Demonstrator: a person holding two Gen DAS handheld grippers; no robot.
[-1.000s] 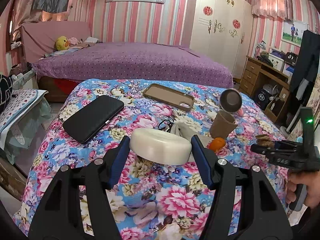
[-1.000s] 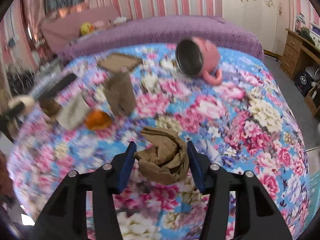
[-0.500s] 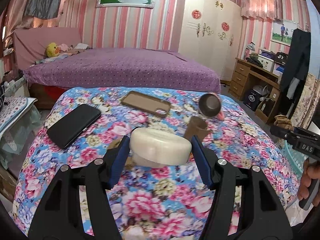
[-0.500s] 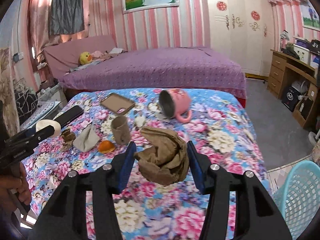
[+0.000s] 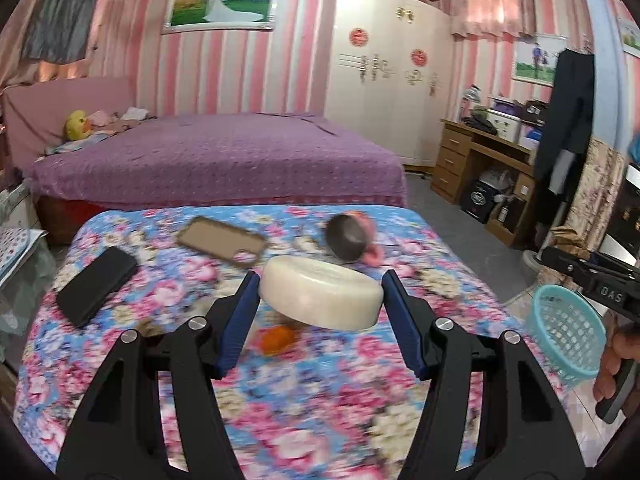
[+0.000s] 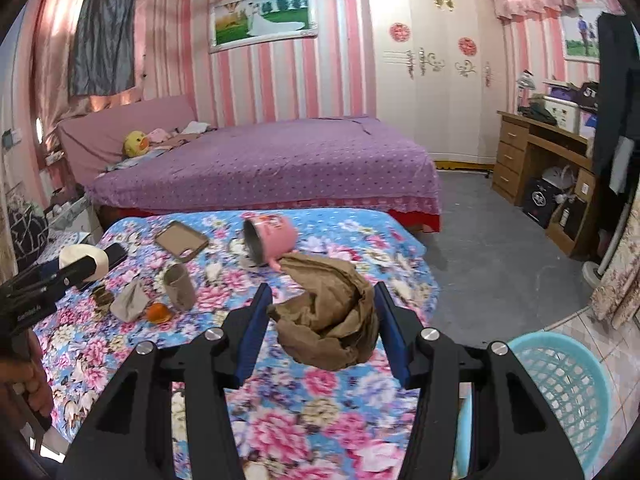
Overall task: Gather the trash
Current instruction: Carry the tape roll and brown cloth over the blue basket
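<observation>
My left gripper [image 5: 320, 300] is shut on a round white lid [image 5: 320, 298] and holds it above the floral table [image 5: 304, 420]. My right gripper [image 6: 320, 324] is shut on a crumpled brown paper bag [image 6: 328, 320], also held above the table. A turquoise mesh basket [image 6: 568, 384] stands on the floor at the table's right; it also shows in the left wrist view [image 5: 568, 332]. On the table lie an orange peel [image 6: 158, 313], a brown paper cup [image 6: 180, 286], a crumpled grey paper [image 6: 130, 300] and a small brown scrap [image 6: 102, 296].
A pink mug [image 6: 270, 240] lies on its side on the table. A brown phone case [image 6: 182, 240] and a black phone [image 5: 96, 280] lie at the far left. A purple bed [image 6: 272, 164] is behind, a wooden desk [image 6: 540, 164] to the right.
Both grippers rose and pulled back from the table with their loads and swung right. The turquoise basket came into view in both wrist views.
</observation>
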